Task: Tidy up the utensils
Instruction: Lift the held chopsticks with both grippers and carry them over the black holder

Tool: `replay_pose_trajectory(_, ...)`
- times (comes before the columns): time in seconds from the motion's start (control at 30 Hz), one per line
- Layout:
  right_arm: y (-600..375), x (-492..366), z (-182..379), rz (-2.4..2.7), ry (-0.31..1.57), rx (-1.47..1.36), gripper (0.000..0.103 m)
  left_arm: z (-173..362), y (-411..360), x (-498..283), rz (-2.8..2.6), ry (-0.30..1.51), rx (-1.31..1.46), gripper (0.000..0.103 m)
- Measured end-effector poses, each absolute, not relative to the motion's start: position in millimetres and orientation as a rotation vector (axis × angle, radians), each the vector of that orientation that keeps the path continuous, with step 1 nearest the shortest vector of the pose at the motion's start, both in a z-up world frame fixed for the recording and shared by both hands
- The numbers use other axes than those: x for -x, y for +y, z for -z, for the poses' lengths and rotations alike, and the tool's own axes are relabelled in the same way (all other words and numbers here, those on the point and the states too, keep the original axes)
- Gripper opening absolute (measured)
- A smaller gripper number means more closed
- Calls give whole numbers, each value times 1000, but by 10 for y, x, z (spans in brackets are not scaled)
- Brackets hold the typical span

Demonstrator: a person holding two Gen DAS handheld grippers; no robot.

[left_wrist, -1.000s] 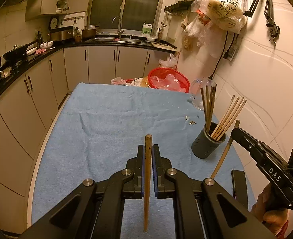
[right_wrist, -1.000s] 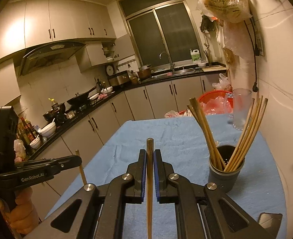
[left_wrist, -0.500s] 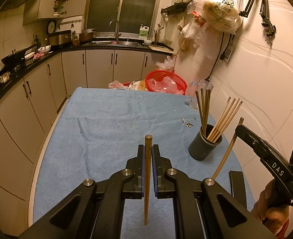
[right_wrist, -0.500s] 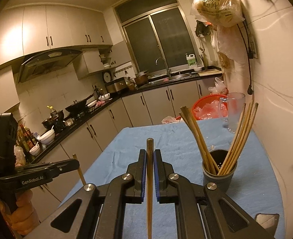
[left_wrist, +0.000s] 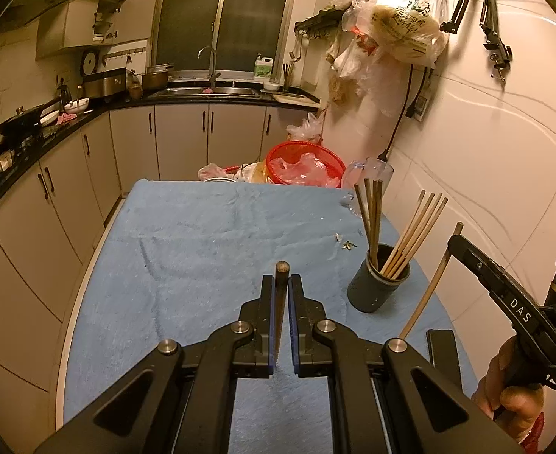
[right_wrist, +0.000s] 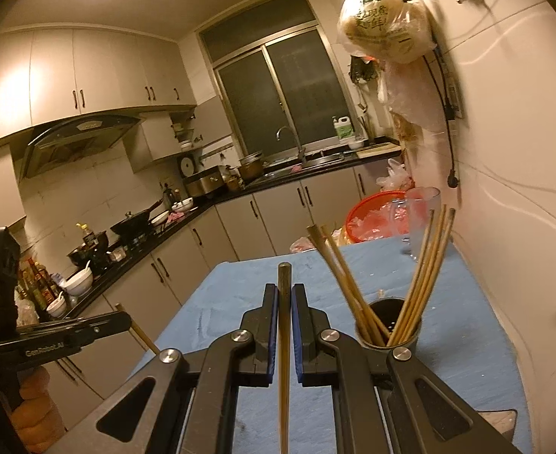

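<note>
left tool [left_wrist: 281, 291] and right tool [right_wrist: 284, 299] each clamped on one chopstick [left_wrist: 281, 302], dark holder [left_wrist: 378, 283] of chopsticks sitting on the blue desk [left_wrist: 202, 249]

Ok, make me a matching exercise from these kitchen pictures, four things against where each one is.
Things:
1. dark grey round holder
2. red plastic basket
3. clear glass pitcher
4. wooden chopstick

Places:
A. clamped in the right tongs
B. beyond the blue cloth's far edge
C. on the blue cloth, holding chopsticks
D. far corner by the wall

Pairs: 1-C, 2-B, 3-D, 4-A
</note>
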State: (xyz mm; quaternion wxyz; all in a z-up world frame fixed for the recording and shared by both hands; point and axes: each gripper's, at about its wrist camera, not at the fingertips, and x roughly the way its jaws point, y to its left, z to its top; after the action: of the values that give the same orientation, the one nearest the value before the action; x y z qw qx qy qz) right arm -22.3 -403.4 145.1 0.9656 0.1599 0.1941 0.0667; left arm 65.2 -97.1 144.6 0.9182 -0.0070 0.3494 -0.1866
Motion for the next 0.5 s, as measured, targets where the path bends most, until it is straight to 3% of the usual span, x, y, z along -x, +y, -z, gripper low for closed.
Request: replay_pose_trajectory(0.5, -4518, 315, -1667, -27, 296, -356, 7, -1754, -1331, -628, 455, 686, -18, 7)
